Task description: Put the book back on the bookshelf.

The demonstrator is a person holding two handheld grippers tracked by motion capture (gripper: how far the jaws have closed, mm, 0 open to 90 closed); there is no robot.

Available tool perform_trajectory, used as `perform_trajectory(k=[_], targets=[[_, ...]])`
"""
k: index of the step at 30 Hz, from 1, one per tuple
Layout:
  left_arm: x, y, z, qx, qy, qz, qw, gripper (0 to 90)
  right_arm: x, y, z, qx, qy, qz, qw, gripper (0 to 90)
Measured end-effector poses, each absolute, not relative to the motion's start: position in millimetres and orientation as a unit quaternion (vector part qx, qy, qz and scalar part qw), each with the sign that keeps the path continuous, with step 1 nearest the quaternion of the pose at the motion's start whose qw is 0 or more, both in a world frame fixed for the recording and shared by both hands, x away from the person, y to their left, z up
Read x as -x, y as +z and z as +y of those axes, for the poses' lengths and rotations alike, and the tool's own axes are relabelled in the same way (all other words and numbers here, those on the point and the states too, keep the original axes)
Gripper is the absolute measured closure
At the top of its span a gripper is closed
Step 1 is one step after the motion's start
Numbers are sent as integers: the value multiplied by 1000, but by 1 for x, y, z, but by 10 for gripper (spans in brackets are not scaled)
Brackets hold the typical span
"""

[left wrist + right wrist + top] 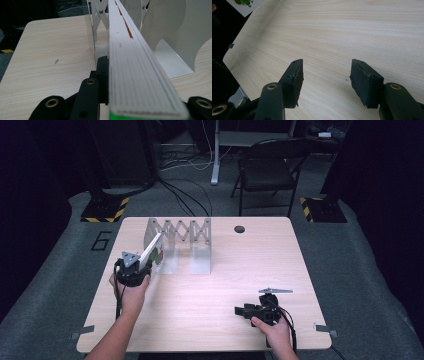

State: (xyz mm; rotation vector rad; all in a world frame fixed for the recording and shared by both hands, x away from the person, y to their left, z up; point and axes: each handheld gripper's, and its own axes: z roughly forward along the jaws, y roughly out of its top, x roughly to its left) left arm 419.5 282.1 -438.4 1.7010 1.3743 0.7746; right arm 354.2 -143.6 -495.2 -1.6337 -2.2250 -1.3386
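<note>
A thin white book (152, 251) with a green cover stands on edge at the left end of a white accordion book rack (192, 240). My left gripper (148, 264) is shut on the book's near end. In the left gripper view the book's page edge (135, 62) runs away between the black jaws toward the rack's white dividers (172, 30). My right gripper (241, 310) lies low near the table's front right, pointing left, open with nothing between its pads (325, 68). A corner of the book (244, 3) shows far off in the right gripper view.
The light wood table (225, 270) has a round cable hole (239, 229) at the back. A folding chair (265, 170) stands behind the table, and two stand bases with yellow-black stripes (102, 210) sit on the floor at either back corner.
</note>
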Motion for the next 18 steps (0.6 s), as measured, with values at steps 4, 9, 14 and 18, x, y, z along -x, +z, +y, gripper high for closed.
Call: perform_trajectory(k=[4,9,14,18], targets=[[-422,-440,282,-671,305,546,399,758,-351,-495,-150,541,-438,-718,31,436],[-426,-442,282,-667,308,549,399,758,-346,-495,-156,549,-440,-711,25,436],[-432,-445,282,-668,307,552,393,758,-342,-495,-162,554,-441,-706,20,436],[-436,-447,281,-672,310,550,387,758,-340,-496,-166,558,-440,-703,20,436]])
